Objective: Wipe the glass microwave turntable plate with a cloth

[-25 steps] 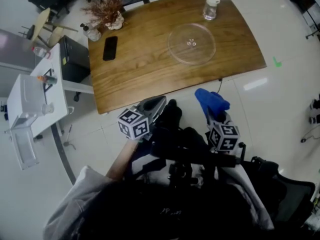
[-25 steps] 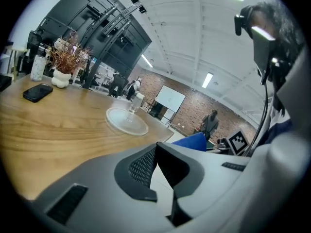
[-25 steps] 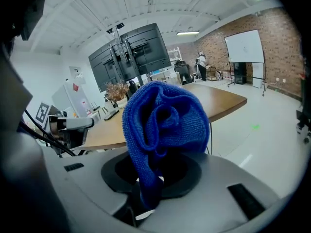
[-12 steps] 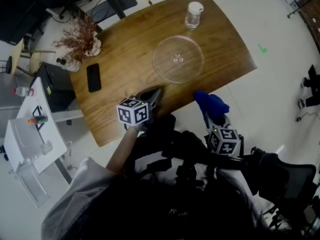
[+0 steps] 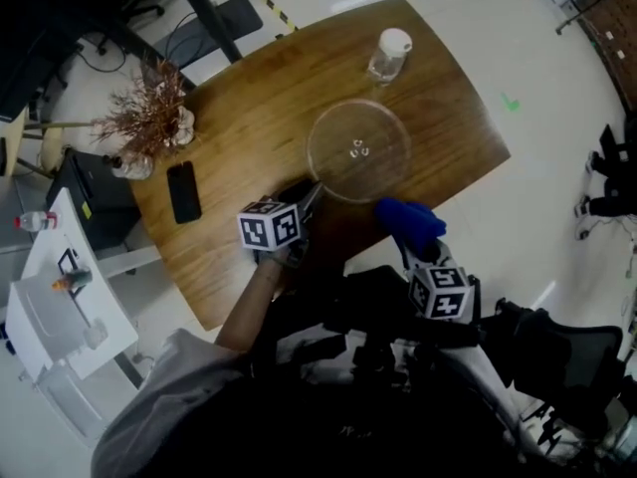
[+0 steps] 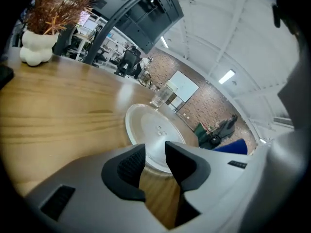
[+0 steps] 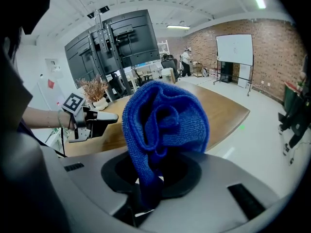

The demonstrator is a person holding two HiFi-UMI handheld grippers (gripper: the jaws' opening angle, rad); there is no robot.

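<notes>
Though glossy, wood table (image 5: 249, 157), plate (image 5: 358, 150); brick wall (image 7: 272, 47)

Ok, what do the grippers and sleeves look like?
The left gripper and right gripper are grey plastic with black jaws; the left's are opening, nothing between them. Each carries a white cube with black square markers. The left sleeve is light grey.

Plate (image 5: 358, 150) on table (image 5: 249, 118), jar (image 5: 388, 55) behind it, phone (image 5: 184, 191) and plant (image 5: 149, 122) left.
</notes>
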